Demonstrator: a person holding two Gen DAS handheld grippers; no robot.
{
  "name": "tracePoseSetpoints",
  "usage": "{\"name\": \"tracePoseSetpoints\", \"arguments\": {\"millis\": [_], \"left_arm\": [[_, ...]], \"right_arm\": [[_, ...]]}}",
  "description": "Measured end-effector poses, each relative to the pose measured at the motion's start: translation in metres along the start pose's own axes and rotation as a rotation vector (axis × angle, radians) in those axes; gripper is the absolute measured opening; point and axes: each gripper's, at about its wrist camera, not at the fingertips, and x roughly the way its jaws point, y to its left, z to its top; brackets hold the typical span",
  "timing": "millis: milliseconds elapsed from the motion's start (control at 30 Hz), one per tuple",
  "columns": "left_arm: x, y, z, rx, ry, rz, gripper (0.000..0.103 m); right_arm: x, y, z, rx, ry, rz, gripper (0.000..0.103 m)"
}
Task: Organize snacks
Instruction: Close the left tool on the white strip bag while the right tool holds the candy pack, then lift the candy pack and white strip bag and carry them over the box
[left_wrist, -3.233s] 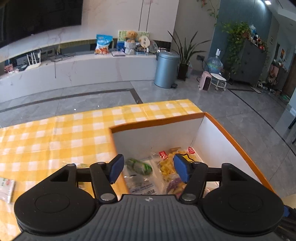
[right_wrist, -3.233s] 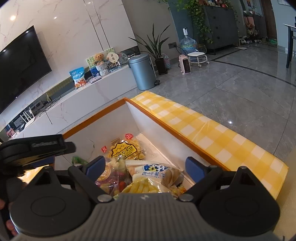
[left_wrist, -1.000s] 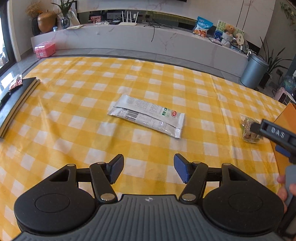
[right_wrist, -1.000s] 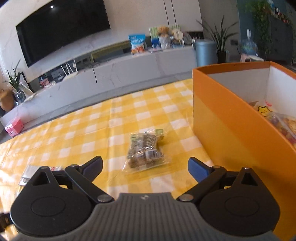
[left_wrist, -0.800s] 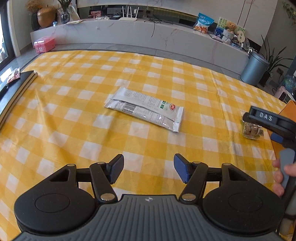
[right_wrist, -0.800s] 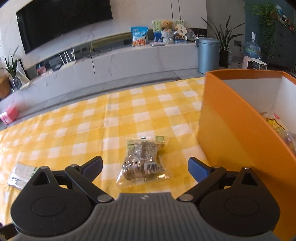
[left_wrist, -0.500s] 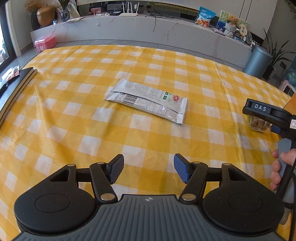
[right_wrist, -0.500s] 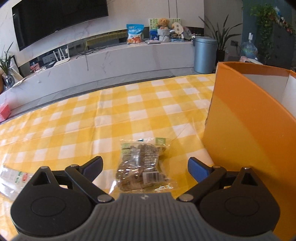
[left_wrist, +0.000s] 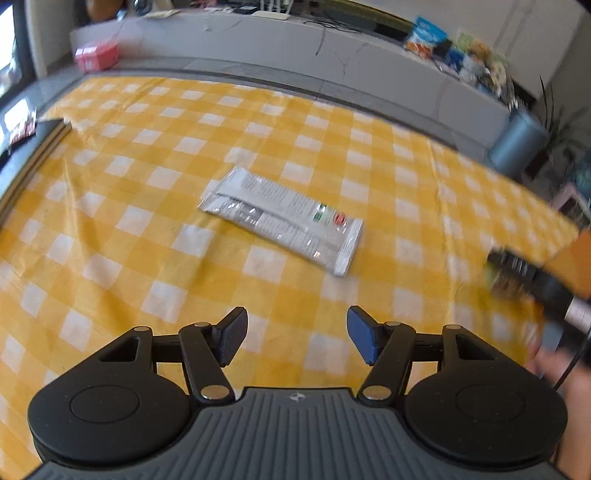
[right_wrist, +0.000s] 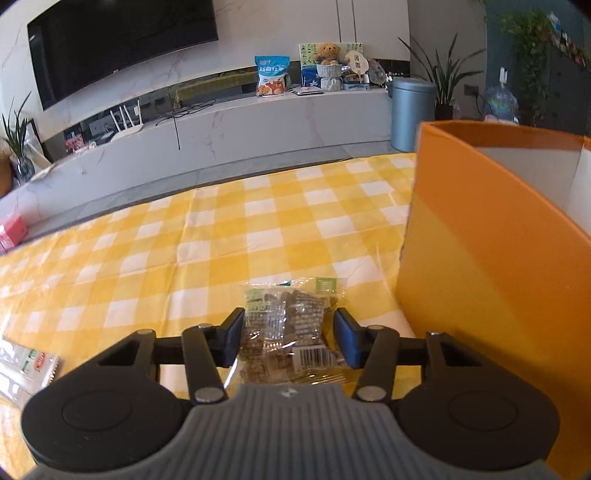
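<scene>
Right gripper (right_wrist: 289, 341) low centre of frame, fingers pressed vs clear snack pkt (right_wrist: 286, 325), orange box (right_wrist: 491, 266) at right, left gripper (left_wrist: 296, 334) spread wide, silver pkt (left_wrist: 284, 218) mid-frame.

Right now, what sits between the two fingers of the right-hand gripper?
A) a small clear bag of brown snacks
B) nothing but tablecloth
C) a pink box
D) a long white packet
A: in the right wrist view, the right gripper has its fingers on either side of the clear snack bag lying on the checked tablecloth.
</scene>
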Motion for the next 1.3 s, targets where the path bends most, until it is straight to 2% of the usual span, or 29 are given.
{"name": "tracePoseSetpoints", "arguments": {"millis": [100,233,333,400,467,667,867,933,1000,1067,1133,1200,1300], "left_arm": [[0.006,0.002,0.024,-0.095,0.057,0.001,0.074],[0.027,0.009,0.06,-0.196,0.12,0.042,0.074],[0.046,0.011,0.078,-0.252,0.174,0.057,0.078],[0.055,0.011,0.086,-0.292,0.181,0.072,0.08],[0.065,0.008,0.093,-0.295,0.194,0.099,0.086],[0.095,0.003,0.104,-0.317,0.291,0.213,0.086],[0.115,0.001,0.12,-0.39,0.336,0.285,0.095],[0.124,-0.003,0.123,-0.372,0.374,0.304,0.103],[0.132,-0.012,0.125,-0.325,0.4,0.329,0.103],[0.135,-0.015,0.127,-0.3,0.408,0.305,0.098],[0.134,-0.018,0.131,-0.264,0.432,0.291,0.074],[0.135,-0.016,0.129,-0.283,0.488,0.309,0.07],[0.131,-0.016,0.122,-0.219,0.456,0.277,0.068]], "right_arm": [[-0.001,-0.009,0.003,0.036,0.014,0.025,0.048],[-0.003,-0.01,0.002,-0.028,0.035,0.059,0.048],[-0.004,-0.016,0.002,-0.002,0.045,0.084,0.048],[-0.005,-0.022,0.003,0.036,0.052,0.108,0.047],[-0.006,-0.024,0.003,0.047,0.054,0.125,0.047],[-0.007,-0.024,0.001,0.046,0.048,0.13,0.047],[-0.009,-0.026,0.001,0.059,0.053,0.136,0.047],[-0.009,-0.026,0.001,0.06,0.053,0.134,0.047],[-0.009,-0.026,0.001,0.061,0.053,0.134,0.047],[-0.008,-0.026,0.002,0.063,0.054,0.134,0.047],[-0.009,-0.026,0.001,0.061,0.053,0.134,0.047],[-0.009,-0.025,0.001,0.051,0.051,0.135,0.047],[-0.01,-0.025,0.001,0.049,0.051,0.135,0.045]]}}
